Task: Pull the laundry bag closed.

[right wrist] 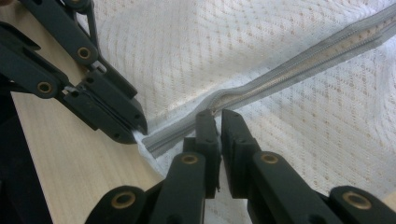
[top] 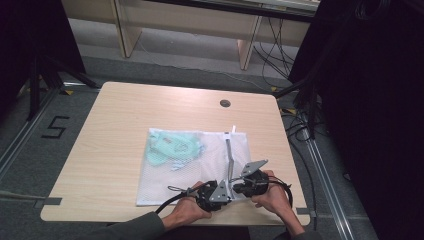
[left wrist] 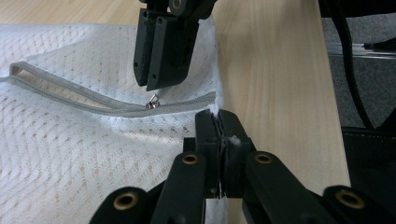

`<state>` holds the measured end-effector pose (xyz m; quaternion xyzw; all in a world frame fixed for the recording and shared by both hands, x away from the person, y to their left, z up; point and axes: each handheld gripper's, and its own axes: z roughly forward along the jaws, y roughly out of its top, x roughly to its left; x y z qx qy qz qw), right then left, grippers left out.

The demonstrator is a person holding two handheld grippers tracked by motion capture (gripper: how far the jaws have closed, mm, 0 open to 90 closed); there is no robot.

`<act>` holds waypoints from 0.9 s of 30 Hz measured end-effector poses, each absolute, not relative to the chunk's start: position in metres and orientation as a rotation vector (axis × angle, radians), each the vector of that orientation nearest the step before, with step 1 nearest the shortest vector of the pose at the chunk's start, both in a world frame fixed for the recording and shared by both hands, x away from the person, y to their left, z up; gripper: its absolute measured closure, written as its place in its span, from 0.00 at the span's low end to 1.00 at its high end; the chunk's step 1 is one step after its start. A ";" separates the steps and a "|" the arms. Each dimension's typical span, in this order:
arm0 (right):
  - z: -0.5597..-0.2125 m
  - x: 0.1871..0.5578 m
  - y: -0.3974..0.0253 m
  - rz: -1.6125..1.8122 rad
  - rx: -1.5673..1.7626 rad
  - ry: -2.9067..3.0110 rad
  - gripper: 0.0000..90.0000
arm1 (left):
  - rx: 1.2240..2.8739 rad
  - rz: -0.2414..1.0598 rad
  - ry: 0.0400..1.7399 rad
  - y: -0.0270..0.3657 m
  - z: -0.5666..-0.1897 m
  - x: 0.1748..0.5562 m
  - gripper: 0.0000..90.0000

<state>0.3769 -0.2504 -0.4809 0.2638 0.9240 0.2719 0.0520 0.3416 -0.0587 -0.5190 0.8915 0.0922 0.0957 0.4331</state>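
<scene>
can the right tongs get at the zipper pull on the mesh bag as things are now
Probably yes. The right tongs hang just above the zipper pull, with nothing between them. The left tongs pinch the mesh bag at its corner, off to the side.

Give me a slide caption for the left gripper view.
Left claw pinches mesh bag corner; right claw nears zipper pull.

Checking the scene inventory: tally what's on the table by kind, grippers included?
Mesh laundry bag: 1
Green garment inside the bag: 1
Zipper on the bag: 1
Grippers: 2, left gripper and right gripper
Total: 5
</scene>
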 end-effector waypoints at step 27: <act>-0.483 0.398 -0.247 0.770 0.778 2.780 0.96 | 2.219 0.221 0.224 -0.058 -0.519 0.341 0.98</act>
